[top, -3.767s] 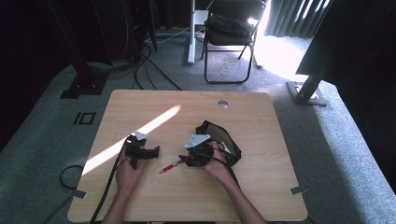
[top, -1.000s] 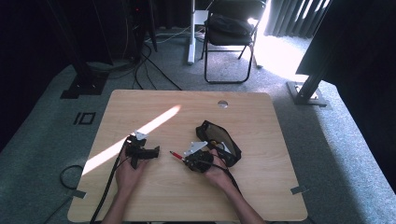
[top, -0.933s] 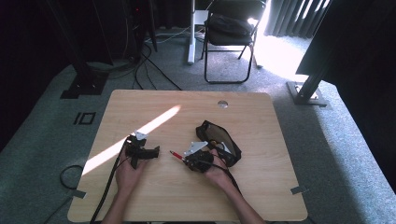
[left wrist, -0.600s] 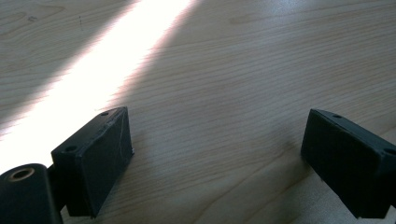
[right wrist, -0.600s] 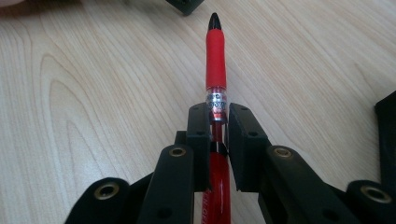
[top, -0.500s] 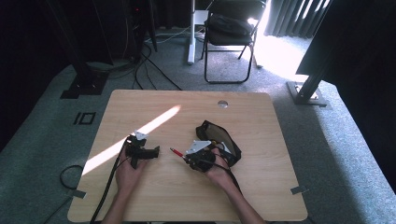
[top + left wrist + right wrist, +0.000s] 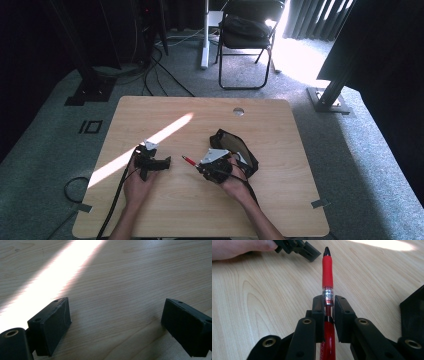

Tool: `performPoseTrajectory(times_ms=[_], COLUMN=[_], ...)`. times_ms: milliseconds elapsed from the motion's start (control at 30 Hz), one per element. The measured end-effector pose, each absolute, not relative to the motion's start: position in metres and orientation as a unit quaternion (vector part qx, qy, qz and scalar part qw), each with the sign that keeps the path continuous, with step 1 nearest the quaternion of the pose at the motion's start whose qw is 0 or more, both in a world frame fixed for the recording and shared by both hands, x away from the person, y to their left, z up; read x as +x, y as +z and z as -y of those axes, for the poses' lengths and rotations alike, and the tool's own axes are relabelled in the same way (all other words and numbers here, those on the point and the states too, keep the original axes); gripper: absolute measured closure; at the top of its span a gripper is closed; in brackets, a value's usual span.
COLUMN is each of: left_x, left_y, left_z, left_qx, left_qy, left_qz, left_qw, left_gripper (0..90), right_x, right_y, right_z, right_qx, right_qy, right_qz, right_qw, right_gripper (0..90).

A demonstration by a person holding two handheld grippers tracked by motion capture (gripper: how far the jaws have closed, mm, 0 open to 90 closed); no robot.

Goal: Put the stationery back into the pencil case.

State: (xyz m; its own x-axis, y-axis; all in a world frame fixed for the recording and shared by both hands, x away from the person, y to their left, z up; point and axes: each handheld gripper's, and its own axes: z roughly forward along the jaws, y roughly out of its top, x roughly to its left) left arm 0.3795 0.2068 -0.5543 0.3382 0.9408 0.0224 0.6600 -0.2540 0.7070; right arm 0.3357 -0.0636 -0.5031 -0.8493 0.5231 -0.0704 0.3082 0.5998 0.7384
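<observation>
A red pen with a black tip is clamped between the jaws of my right gripper, its tip pointing away toward the left gripper. In the high view the pen sticks out leftward from the right gripper near the table's middle. Right behind that hand lies an open black pouch. My left gripper rests on the wood at the left, and its two black pads stand wide apart with bare table between them.
The wooden table carries a bright stripe of sunlight running diagonally across its left half. A cable hole sits near the far edge. A folding chair and floor cables stand beyond the table.
The right gripper picked the red pen up off the table and lifted it; over the last second it shifted only slightly. The left gripper has stayed where it was.
</observation>
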Motion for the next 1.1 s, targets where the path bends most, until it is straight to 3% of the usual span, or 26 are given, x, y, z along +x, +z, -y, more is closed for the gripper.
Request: performPoseTrajectory(times_ms=[1100], left_x=[0.379], left_y=[-0.554], left_z=[-0.207], left_qx=[0.758], left_qy=[0.229], left_qz=[-0.528], left_qw=[0.307], left_gripper=[8.9], right_x=[0.333], right_y=[-0.483], right_z=[0.077], right_qx=[0.248], right_qy=[0.405], right_qz=[-0.865], right_qw=[0.161], right_gripper=[79.7])
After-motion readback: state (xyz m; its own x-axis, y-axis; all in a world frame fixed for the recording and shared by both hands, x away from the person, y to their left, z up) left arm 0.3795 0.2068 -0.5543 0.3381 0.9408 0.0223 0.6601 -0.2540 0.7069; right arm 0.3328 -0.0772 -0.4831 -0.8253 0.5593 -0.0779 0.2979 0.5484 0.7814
